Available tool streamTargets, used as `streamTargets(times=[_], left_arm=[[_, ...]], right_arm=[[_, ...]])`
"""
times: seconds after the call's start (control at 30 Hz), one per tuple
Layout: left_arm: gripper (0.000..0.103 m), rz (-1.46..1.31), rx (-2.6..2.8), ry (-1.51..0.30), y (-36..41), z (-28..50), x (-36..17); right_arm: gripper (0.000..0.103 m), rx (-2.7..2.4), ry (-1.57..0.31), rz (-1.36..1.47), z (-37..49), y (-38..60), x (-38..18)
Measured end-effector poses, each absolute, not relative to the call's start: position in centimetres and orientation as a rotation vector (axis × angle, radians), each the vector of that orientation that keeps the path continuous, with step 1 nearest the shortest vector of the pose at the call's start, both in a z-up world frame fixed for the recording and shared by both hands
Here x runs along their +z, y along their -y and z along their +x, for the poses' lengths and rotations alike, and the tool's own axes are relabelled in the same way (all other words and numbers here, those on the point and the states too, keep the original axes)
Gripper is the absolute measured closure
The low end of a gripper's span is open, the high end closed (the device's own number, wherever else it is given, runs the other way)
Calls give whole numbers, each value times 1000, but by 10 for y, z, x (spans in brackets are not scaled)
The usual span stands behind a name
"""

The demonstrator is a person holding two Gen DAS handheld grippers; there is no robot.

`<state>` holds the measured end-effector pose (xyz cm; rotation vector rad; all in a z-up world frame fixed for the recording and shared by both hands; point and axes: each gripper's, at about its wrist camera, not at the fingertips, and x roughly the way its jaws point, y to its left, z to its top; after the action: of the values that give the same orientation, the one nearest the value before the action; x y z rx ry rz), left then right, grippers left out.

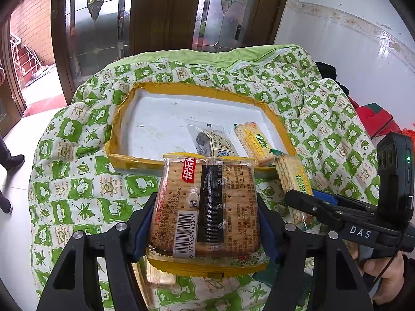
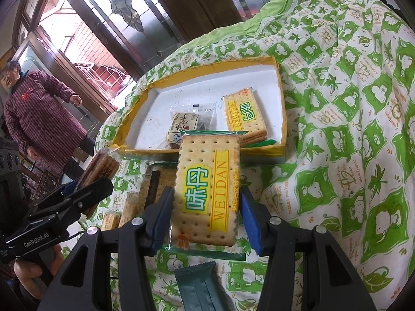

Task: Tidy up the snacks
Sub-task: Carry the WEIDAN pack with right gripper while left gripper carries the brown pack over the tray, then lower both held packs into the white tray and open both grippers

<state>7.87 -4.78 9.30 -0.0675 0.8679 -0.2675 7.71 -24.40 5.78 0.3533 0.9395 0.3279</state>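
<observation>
— Holding both packs above the quilt (image 2: 337, 129), why?
— Left tool (image 1: 205, 204) clamps the brown cracker pack (image 1: 205, 207), right tool (image 2: 205, 202) the Weidan pack (image 2: 205, 191); both face the tray (image 1: 155, 121), likely next stop.

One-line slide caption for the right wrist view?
Right hand-held gripper holds a Weidan cracker pack short of the yellow-rimmed tray, which holds two snack packs.
</observation>
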Motion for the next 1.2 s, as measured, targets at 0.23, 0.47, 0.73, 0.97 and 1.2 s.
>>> streamTargets(times=[0.23, 0.47, 0.73, 0.97, 1.2], left_arm=[[31, -61, -266, -865, 46, 85, 97], [31, -54, -258, -864, 45, 97, 101], [31, -57, -236, -859, 39, 118, 106], [31, -52, -204, -864, 34, 140, 102], [31, -69, -182, -874, 31, 157, 97]], right_arm=[[53, 326, -925, 360, 83, 247, 65], [53, 363, -948, 402, 102, 249, 71], [53, 421, -1003, 445, 136, 245, 79], [53, 423, -1009, 430, 166, 239, 81], [53, 425, -1023, 470, 177, 241, 70]])
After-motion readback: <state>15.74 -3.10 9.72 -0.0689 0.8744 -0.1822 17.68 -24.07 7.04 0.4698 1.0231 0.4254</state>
